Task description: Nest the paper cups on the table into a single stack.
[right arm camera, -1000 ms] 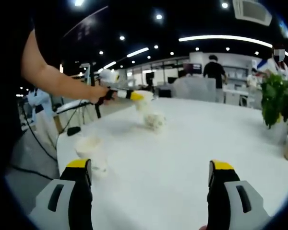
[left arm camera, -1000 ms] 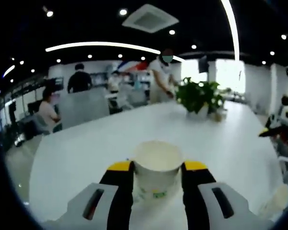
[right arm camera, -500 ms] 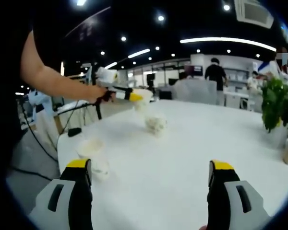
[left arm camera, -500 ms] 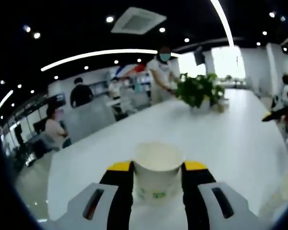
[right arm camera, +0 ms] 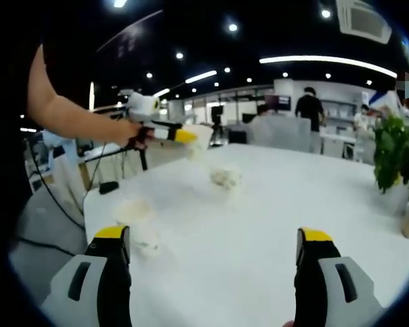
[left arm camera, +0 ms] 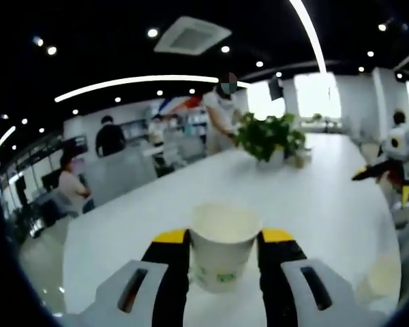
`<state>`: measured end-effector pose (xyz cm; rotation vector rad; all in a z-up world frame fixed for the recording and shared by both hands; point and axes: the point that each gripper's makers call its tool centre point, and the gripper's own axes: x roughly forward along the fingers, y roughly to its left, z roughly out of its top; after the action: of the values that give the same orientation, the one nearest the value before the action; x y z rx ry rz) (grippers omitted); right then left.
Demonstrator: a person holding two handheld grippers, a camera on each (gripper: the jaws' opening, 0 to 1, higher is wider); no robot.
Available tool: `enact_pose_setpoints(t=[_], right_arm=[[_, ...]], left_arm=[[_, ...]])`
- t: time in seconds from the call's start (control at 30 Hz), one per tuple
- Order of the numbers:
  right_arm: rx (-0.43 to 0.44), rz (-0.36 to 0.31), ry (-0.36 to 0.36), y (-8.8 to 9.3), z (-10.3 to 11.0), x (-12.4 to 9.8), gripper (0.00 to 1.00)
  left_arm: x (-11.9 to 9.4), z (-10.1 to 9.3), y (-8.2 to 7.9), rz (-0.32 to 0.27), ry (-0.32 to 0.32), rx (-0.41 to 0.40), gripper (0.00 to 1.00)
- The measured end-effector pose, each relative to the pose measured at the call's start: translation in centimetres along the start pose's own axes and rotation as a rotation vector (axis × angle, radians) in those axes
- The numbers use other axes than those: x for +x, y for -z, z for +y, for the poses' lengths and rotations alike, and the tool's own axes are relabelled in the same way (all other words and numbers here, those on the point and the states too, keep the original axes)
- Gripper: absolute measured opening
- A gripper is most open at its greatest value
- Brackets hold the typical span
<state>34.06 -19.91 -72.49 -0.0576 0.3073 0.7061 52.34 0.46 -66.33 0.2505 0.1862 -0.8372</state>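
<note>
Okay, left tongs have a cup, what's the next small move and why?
Probably carry the held cup over the cup on the table and lower it in. The left tongs are shut on it, lifted above the white table, while the right tongs are open, near another cup.

L gripper (left arm camera: 222, 240): two black jaws w/ yellow tip caps, each backed by a light grey moulded shell w/ a dark oval slot. R gripper (right arm camera: 215, 240): same build, black jaws, yellow caps, grey shells w/ dark slots. Seen from the R gripper's view, the L gripper (right arm camera: 172, 134) is a slim black body w/ yellow tip, a whitish block on top. Person's arm (right arm camera: 68, 116) bare below a dark short sleeve.
</note>
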Motion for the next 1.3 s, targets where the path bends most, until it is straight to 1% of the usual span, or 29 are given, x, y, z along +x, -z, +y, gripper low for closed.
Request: enact_pose_setpoints(t=[0.13,0.2,0.47,0.6,0.67,0.87,1.07,1.1,1.2,1.3], right_arm=[[-0.004,-0.009,-0.002,-0.3,0.4,-0.1,0.99],[-0.003,-0.011,-0.001,-0.3,0.6,-0.2,0.99],[-0.009,-0.023,-0.001,-0.6,1.0,-0.8,0.99],[-0.011,-0.027,0.001,-0.6,1.1,-1.2,0.99],[-0.011,-0.028,0.001,-0.7,1.2,-1.3,0.99],[-0.012,-0.034,0.002,-0.7,1.4,-1.7,0.99],[-0.011,-0.037,0.001,-0.6,1.6,-1.9,0.99],[-0.011,-0.038,0.001,-0.7,1.6,-1.9,0.99],[-0.011,-0.043,0.003,-0.8,1.6,-2.0,0.99],[-0.013,-0.048,0.002,-0.9,1.7,-2.1,1.0]], left_arm=[[-0.3,-0.8,-0.6,-0.018,0.012,-0.002,0.37],[-0.8,-1.6,-1.2,-0.029,0.015,-0.012,0.37],[-2.0,-4.8,-1.9,-0.051,0.048,-0.011,0.37],[-2.5,-6.2,-2.5,-0.063,0.063,-0.012,0.37],[-2.8,-6.9,-2.8,-0.072,0.07,-0.03,0.36],[-3.9,-8.5,-3.6,-0.091,0.074,-0.033,0.36],[-4.9,-10.1,-4.0,-0.096,0.079,-0.017,0.36],[-5.1,-10.4,-4.1,-0.103,0.084,-0.031,0.36],[-5.7,-11.4,-4.2,-0.108,0.09,-0.027,0.36],[-6.4,-12.2,-4.4,-0.119,0.093,-0.048,0.36]])
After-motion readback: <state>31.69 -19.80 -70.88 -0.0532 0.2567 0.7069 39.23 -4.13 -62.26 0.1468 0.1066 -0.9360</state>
